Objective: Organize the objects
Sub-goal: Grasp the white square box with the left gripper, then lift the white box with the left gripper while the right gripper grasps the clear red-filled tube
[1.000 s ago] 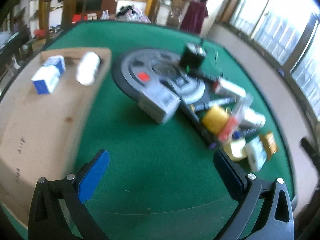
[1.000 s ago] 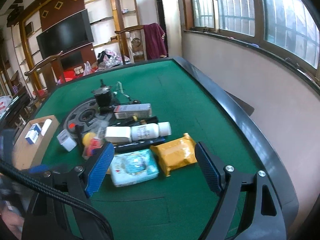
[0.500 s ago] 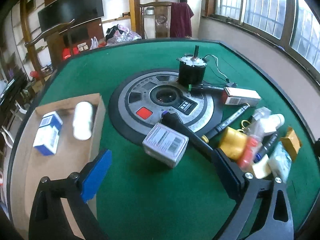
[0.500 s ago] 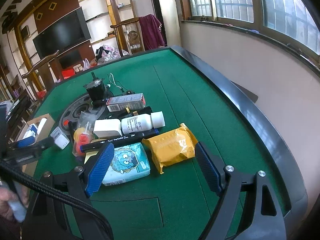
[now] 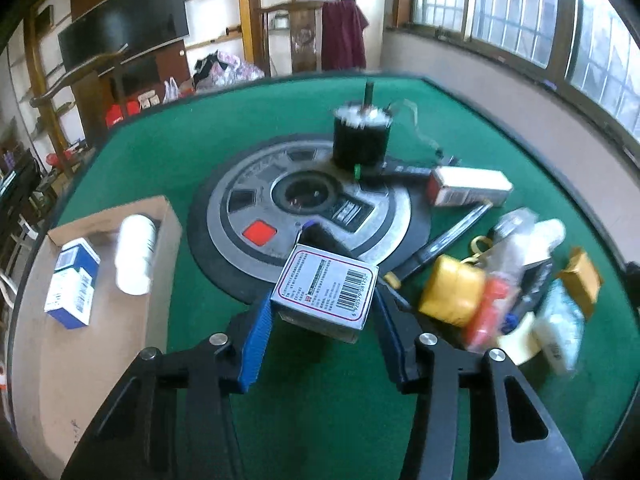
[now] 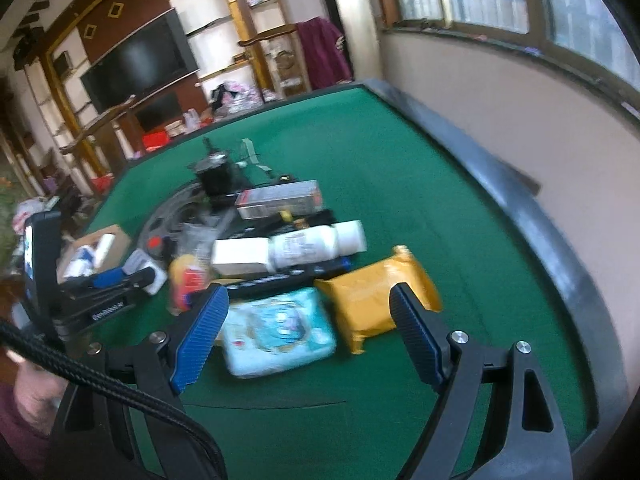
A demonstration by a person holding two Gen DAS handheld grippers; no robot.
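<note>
My left gripper is shut on a small grey-white barcode box, its blue pads against both sides of the box, low over the green table. To its left a cardboard box holds a blue-white carton and a white bottle. My right gripper is open and empty above a light blue tissue pack and a yellow packet. The left gripper with the barcode box also shows in the right wrist view.
A round grey weight plate carries a black motor. A pile lies to the right: red-white carton, yellow roll, white bottle, white carton, pens. The table's dark rim runs along the right.
My left gripper moved forward to the barcode box and closed on it. My right gripper drifted slightly nearer the tissue pack and stayed open.
</note>
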